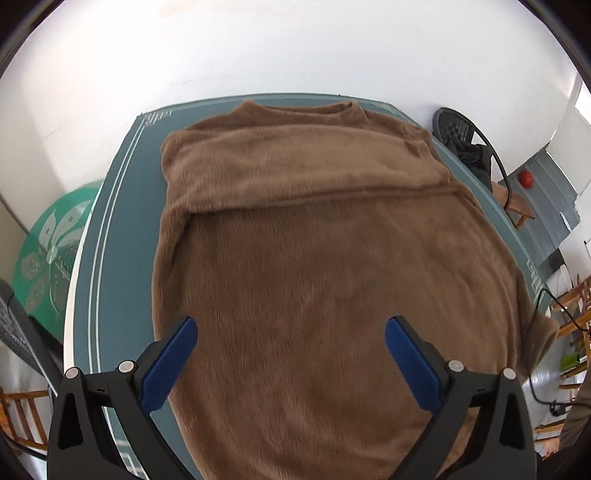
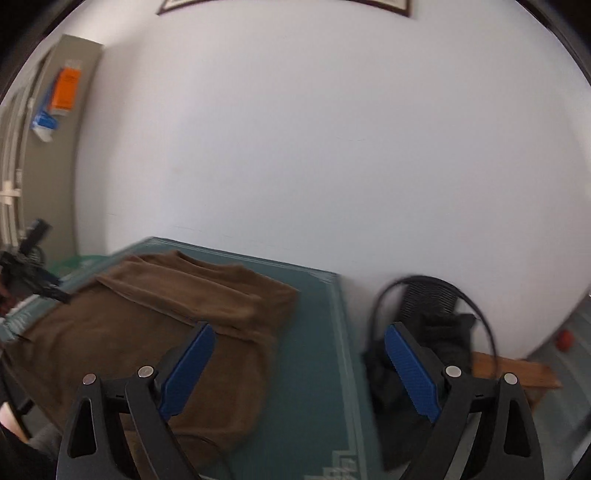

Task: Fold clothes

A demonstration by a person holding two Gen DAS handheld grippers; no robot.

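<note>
Left tongs point(image 1: 291, 328) wide open, nothing between the blue pads point(image 1: 168, 365), hanging over the near half of the sweater point(image 1: 314, 258). Sweater is brown, fuzzy, spread flat on the desk point(image 1: 122, 229), collar at 12 o'clock, hem toward 6. Both sleeves folded across the chest, making a band from 9 to 3 o'clock. Right hem corner hangs off the desk edge at about 4 o'clock. Desk top is teal with pale border lines. Past its 9 o'clock edge, a green round panel point(image 1: 48, 251) with a white flower print. At 2 o'clock beyond the desk, a black chair point(image 1: 458, 129) with dark cloth on it, a red ball point(image 1: 526, 178) farther off. White wall behind.

Right tongs point(image 2: 300, 330) also wide open and empty, over the desk point(image 2: 314, 369) just right of the sweater point(image 2: 147, 332). Left pad sits above the sweater's side edge, right pad is off the desk edge, over the chair point(image 2: 424, 295). From here the sweater lies at 9 to 10 o'clock, folded sleeve band running toward 11. Left tongs point(image 2: 51, 291) visible at 9 o'clock, blurred. Red ball point(image 2: 565, 339) at 3 o'clock. White wall beyond, picture frame point(image 2: 284, 4) at 12.
</note>
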